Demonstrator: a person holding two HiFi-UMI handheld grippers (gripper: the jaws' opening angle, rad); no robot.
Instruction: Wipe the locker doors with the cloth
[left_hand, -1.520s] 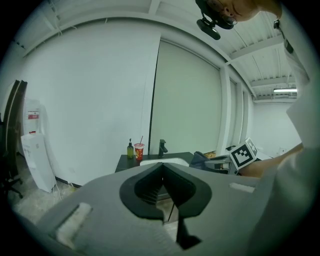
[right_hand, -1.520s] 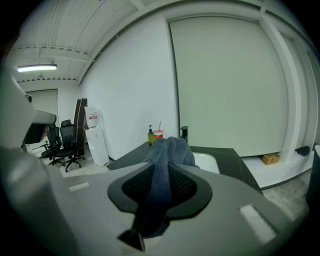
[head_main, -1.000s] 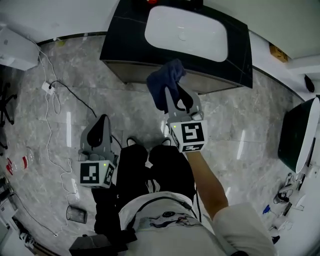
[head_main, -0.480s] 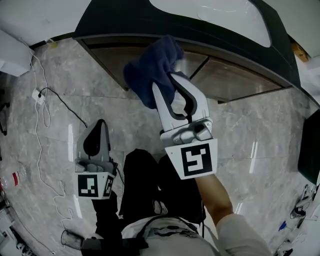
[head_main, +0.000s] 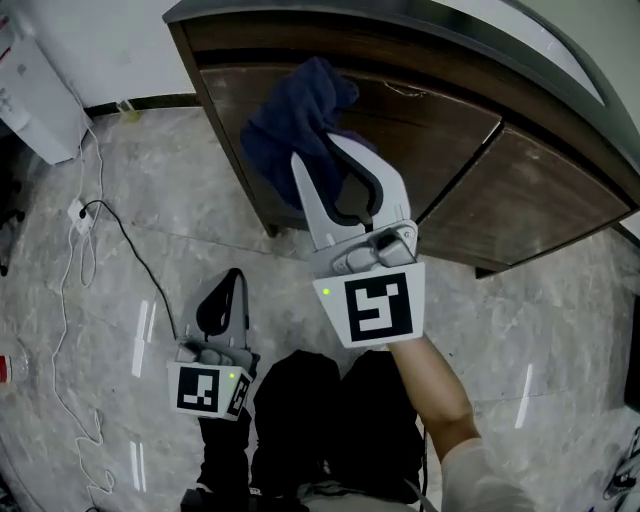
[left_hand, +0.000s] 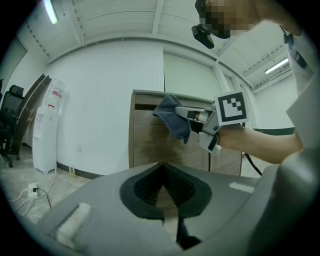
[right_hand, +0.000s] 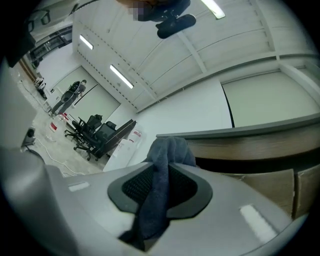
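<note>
Wooden locker doors (head_main: 430, 125) stood before me above the marble floor (head_main: 130, 230). My right claw (head_main: 322, 155) gripped the dark blue cloth (head_main: 285, 120), bunched against the upper left door, though I could not tell whether it touched. My left claw (head_main: 233, 280), closed and empty, hung low near the floor.

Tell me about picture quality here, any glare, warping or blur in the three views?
Head view: fisheye curves the cabinet; glare streaks on the floor. Left gripper view: dark round vignette, soft foreground. Right gripper view: bright ceiling lights, the cloth blurred up close.
</note>
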